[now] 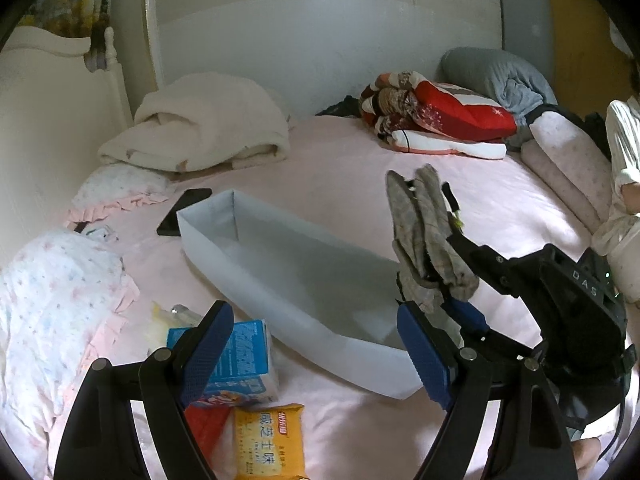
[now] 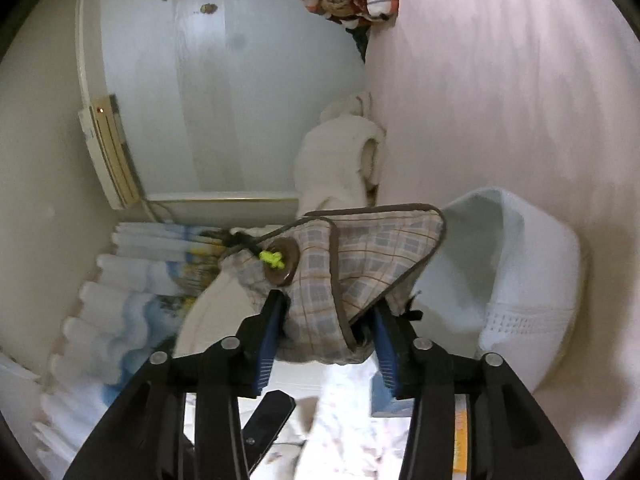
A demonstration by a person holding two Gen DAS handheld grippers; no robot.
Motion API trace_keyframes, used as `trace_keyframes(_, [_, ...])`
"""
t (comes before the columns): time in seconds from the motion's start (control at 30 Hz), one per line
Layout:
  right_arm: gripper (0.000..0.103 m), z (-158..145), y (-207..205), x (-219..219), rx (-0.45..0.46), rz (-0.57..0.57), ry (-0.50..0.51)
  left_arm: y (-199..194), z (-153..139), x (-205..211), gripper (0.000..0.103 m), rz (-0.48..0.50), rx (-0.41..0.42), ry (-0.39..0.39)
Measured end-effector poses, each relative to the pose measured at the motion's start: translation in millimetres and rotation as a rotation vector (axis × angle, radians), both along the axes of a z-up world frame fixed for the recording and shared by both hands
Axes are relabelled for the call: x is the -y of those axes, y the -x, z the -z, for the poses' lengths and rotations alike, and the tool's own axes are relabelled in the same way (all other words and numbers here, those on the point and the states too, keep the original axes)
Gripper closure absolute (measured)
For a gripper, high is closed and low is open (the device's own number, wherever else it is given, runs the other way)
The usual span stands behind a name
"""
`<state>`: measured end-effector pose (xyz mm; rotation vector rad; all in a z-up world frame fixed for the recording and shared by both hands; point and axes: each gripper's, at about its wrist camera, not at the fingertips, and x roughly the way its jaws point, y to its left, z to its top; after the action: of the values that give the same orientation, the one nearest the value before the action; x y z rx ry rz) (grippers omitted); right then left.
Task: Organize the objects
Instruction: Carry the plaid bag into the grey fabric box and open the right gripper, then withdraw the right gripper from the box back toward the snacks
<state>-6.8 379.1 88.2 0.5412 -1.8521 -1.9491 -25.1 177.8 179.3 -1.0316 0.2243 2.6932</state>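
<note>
- On the pink bed sheet [image 1: 328,168] in front of me lies a long pale grey fabric bin [image 1: 288,272], open at the top, running slantwise from far left to near right.
- My right gripper [image 2: 326,322] has a checked cloth pouch [image 2: 360,264] between its blue pads [image 2: 267,340]; the fabric bulges against both, so I read it as a pinch on the pouch. No looser than that can I tell.
- From the left wrist view, the pouch [image 1: 424,236] stands up out of the right gripper [image 1: 440,296], above the bin's near right end.
- A brown button [image 2: 282,262] with a yellow-green knot sits on the pouch's flap.
- My left gripper [image 1: 316,352] hangs with its fingers [image 1: 208,352] spread wide and nothing between them.
- Under its left finger lie a blue-and-white packet [image 1: 244,360] and, nearer me, a yellow snack packet [image 1: 268,444], both outside the bin.
- A dark phone [image 1: 184,210] lies just beyond the bin's far end.
- A folded cream blanket [image 1: 200,128] and a red patterned quilt [image 1: 436,116] lie farther back.
</note>
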Motion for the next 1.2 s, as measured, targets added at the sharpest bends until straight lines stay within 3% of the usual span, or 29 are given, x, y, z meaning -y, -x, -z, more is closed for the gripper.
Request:
trace_keyframes(0.17, [0.054, -0.6, -4.0, -0.4, 0.023, -0.025, -0.024, 0.2, 1.4, -2.7, 0.020, 0.001, 0.000, 0.021])
trace_keyframes(0.43, [0.054, -15.0, -20.7, 4.6, -0.013, -0.013, -0.102, 9.4, 6.9, 0.9, 0.020, -0.016, 0.023, 0.001])
trace_keyframes(0.6, [0.054, -28.4, -30.4, 4.1, -0.034, 0.002, -0.260, 13.6, 12.6, -2.1, 0.020, -0.017, 0.034, -0.001])
trace_keyframes(0.8, [0.054, -21.1, -20.6, 7.3, 0.002, -0.018, -0.288, 13.3, 14.5, -3.8, 0.020, -0.015, 0.034, 0.019])
trace_keyframes(1.0, [0.054, -29.9, -20.7, 19.8, -0.021, -0.057, -0.365, 5.0, 8.3, 14.4, 0.020, -0.045, 0.022, 0.043])
trace_keyframes(1.2, [0.054, -36.8, -23.5, 41.3, -0.041, -0.123, -0.464, -11.3, 1.8, 57.5, 0.020, -0.092, 0.005, 0.062])
